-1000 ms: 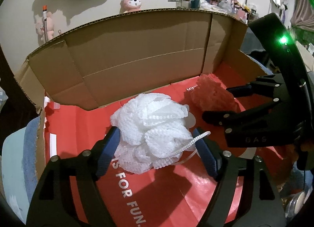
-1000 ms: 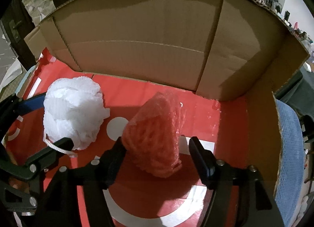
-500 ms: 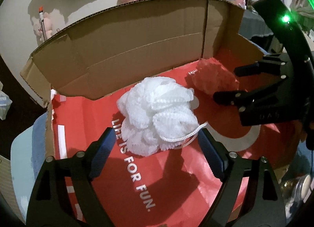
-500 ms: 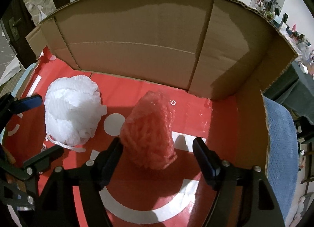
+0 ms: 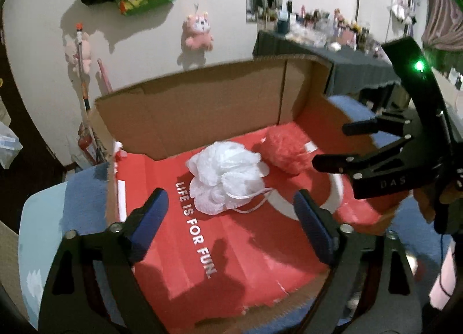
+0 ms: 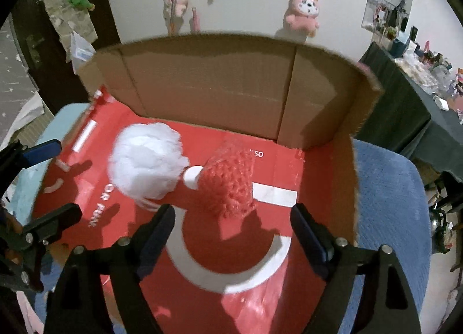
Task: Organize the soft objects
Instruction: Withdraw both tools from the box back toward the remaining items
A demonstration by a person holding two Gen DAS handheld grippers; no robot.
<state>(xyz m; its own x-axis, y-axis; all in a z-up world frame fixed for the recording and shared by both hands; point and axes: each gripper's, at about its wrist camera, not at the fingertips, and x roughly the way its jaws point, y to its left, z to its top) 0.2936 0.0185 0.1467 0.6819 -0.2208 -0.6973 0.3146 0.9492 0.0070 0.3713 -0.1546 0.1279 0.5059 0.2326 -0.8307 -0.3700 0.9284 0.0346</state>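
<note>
1. Left gripper [image 5: 228,212]: jaws spread wide and just been opening, nothing between the pads. White pouf [image 5: 227,177] lies ahead of the tips on the red floor of the box [image 5: 202,120], clear of both fingers.
2. Right gripper [image 6: 231,227]: jaws also spread and just been opening, nothing pinched. Red pouf [image 6: 228,186] sits just ahead of the gap, no contact with either finger.
3. Poufs lie side by side; from the left view they look touching, from the right view a white dot on the floor shows between them, so contact is unclear.
4. Left view only: the full print "LIFE IS FOR FUN." [image 5: 196,232] running from the white pouf back toward the gripper, the pouf's cord loop [image 5: 251,201] on the floor, and the right gripper's body with a green LED [image 5: 419,66] at right.
5. Right view only: the white arc on the floor [image 6: 231,279] between the fingers, a white bar [image 6: 275,195] right of the red pouf, and the left gripper's blue pad [image 6: 43,151] at far left.
6. Both views: pink plush [image 5: 198,30] on the wall beyond the box's back flap; blue cloth [image 6: 387,204] under the box.
</note>
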